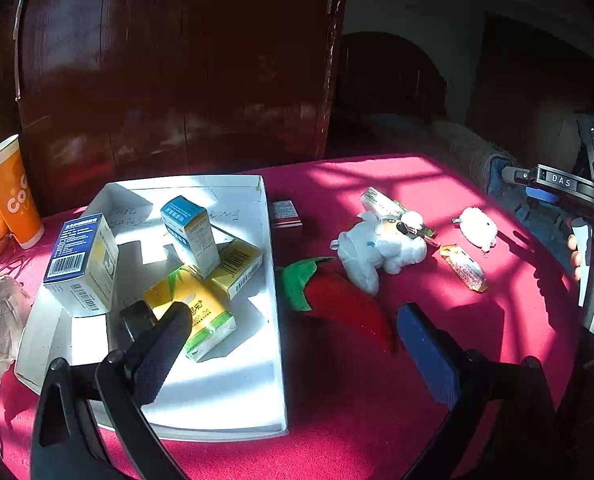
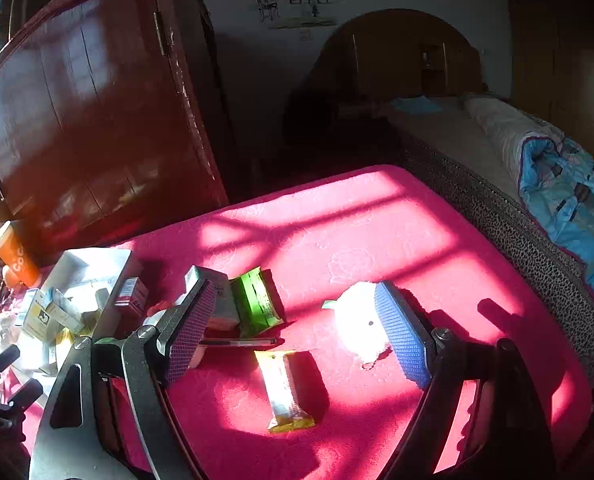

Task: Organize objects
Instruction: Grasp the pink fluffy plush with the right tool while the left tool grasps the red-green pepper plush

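Observation:
My left gripper (image 1: 297, 340) is open and holds nothing. Its left finger hangs over a yellow tissue pack (image 1: 201, 316) in the white box (image 1: 275, 360), which also holds several cartons. A red chili plush (image 1: 341, 304) lies between the fingers, farther off. Beyond it are a white plush dog (image 1: 381, 248), a small fluffy white plush (image 1: 479, 226) and a snack bar (image 1: 465, 268). My right gripper (image 2: 297, 332) is open above the cloth. The fluffy plush (image 2: 357, 320) sits by its right pad, with the snack bar (image 2: 287, 392) below the gap.
A green packet (image 2: 257, 300), a white carton (image 2: 221, 300) and a pen (image 2: 237, 342) lie near the right gripper's left finger. A small red box (image 1: 286, 213) sits beside the white box. An orange cup (image 1: 13, 192) stands far left, and a bed (image 2: 497, 184) borders the table's right.

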`<state>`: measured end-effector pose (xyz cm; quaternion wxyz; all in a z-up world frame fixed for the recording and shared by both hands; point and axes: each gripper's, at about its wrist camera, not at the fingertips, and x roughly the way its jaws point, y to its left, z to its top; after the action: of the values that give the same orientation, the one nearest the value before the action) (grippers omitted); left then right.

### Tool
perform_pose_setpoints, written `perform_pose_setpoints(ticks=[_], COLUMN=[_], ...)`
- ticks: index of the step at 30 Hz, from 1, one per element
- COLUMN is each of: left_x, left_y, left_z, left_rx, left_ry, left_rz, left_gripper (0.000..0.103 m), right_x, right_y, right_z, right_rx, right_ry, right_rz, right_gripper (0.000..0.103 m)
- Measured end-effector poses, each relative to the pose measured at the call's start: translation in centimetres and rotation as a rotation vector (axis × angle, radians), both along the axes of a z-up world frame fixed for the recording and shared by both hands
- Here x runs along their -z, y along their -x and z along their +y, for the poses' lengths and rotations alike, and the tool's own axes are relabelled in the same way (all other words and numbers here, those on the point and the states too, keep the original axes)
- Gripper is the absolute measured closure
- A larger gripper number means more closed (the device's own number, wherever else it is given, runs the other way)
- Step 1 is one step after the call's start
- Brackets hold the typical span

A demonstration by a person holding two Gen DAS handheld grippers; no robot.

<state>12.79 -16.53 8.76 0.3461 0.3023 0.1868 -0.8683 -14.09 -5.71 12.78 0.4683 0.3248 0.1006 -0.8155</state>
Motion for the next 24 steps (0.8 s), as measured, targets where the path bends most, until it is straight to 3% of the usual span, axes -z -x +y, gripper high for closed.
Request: perform_pose_setpoints(ticks=[5, 13, 15, 16, 21, 24], left_x=[1.0, 1.8, 2.0, 2.1, 2.2, 2.3], left_y=[2.3, 3.3, 4.0, 4.5, 7.9, 9.7], left_z=[0.8, -1.2, -1.3, -1.3, -1.8, -2.5], left_rx=[0.045, 0.096, 0.133, 0.161, 0.336, 0.42], left_ry=[0.002, 0.012, 0.015, 0.022, 0.104, 0.114], left_rz=[-0.057, -0.144, -0.155, -0.168, -0.284, -0.359], left_gripper=[0.0, 0.0, 0.0, 0.0, 0.0, 0.0], right_x=[3.9, 10.2, 11.1, 11.1, 10.8, 10.7], right_y=[6.0, 7.6, 6.9, 6.4, 6.4, 6.5], right_z=[0.0, -4.4, -4.5, -4.6, -3.8, -3.4], right_rx=[0.114, 0.024, 0.025, 0.03, -0.006, -0.009], right_ry=[-0.093, -0.216, -0.21, -0.218, -0.172, -0.163], right_rz=[-0.036, -0.058, -0.052, -0.019, -0.056, -0.068], right_gripper=[0.02, 0.02, 0.028, 0.053, 0.054, 0.054])
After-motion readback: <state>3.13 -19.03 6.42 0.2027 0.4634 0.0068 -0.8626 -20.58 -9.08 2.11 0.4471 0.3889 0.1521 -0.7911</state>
